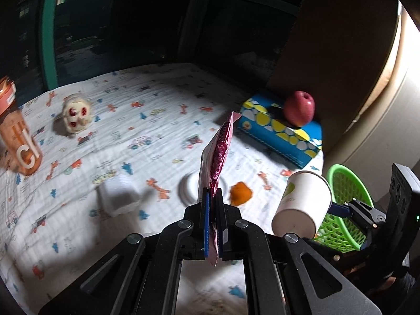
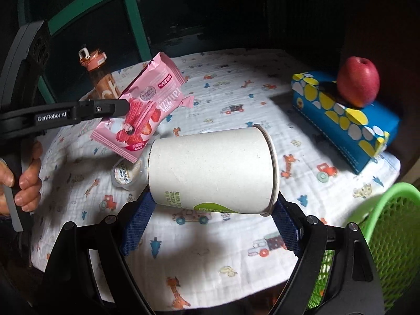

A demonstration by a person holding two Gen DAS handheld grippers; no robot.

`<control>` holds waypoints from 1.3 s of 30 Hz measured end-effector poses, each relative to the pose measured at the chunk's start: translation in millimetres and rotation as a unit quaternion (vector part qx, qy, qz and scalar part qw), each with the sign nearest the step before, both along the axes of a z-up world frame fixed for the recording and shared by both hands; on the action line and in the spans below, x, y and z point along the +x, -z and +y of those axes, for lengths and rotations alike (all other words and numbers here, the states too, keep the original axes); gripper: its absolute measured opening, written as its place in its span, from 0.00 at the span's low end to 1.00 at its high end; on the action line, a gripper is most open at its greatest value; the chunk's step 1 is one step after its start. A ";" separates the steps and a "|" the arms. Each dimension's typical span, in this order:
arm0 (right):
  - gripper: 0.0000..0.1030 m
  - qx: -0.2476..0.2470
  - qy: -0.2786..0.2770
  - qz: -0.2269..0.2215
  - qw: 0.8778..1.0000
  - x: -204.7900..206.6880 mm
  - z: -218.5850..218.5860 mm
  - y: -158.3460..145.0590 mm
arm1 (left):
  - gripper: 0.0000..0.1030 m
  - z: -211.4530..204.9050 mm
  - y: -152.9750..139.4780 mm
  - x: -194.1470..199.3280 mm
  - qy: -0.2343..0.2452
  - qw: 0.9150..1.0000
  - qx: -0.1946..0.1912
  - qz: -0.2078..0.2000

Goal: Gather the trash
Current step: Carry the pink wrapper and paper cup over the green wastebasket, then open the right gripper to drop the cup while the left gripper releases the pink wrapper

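Note:
My left gripper (image 1: pixel 212 195) is shut on a pink snack wrapper (image 1: pixel 219 147), which stands up edge-on between the blue pads. In the right wrist view the same wrapper (image 2: pixel 147 110) hangs flat from the left gripper (image 2: pixel 126 107) above the table. My right gripper (image 2: pixel 214 200) is shut on a white paper cup (image 2: pixel 212 168) lying sideways, one pad at its base and one at its rim. In the left wrist view that cup (image 1: pixel 302 204) hangs beside a green mesh basket (image 1: pixel 344 210). An orange peel (image 1: pixel 240 190), a crumpled white tissue (image 1: pixel 119 197) and a small jelly cup (image 2: pixel 128 173) lie on the cloth.
A blue tissue box (image 2: pixel 346 120) with a red apple (image 2: pixel 358 81) on it sits at the back right. An orange bottle (image 1: pixel 18 136) and a skull toy (image 1: pixel 76 114) stand at the left. The green basket (image 2: pixel 391 231) is off the table's right edge. A hand (image 2: pixel 26 181) holds the left gripper.

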State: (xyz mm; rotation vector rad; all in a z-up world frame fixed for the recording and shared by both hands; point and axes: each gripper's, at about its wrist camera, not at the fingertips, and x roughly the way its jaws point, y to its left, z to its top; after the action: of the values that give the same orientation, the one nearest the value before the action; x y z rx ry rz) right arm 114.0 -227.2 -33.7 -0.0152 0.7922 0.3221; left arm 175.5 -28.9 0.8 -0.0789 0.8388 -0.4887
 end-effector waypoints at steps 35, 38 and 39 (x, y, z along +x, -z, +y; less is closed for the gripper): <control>0.83 0.055 0.261 -0.004 0.964 -122.3 -255.2 -8.4 | 0.04 -259.8 -27.8 -80.6 0.232 0.972 -0.022 -0.007; 0.84 0.058 0.270 -0.012 0.961 -128.9 -262.4 -12.1 | 0.04 -271.4 -22.3 -85.1 0.239 0.971 -0.020 0.002; 0.84 0.060 0.272 -0.014 0.960 -131.4 -264.4 -12.9 | 0.04 -275.6 -19.6 -85.7 0.242 0.970 -0.020 0.007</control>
State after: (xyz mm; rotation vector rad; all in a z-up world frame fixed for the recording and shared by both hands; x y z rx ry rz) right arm -17.3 -491.6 -20.8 0.3071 0.7168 -0.1536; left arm 89.8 -304.4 20.4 0.0891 0.8621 -0.9642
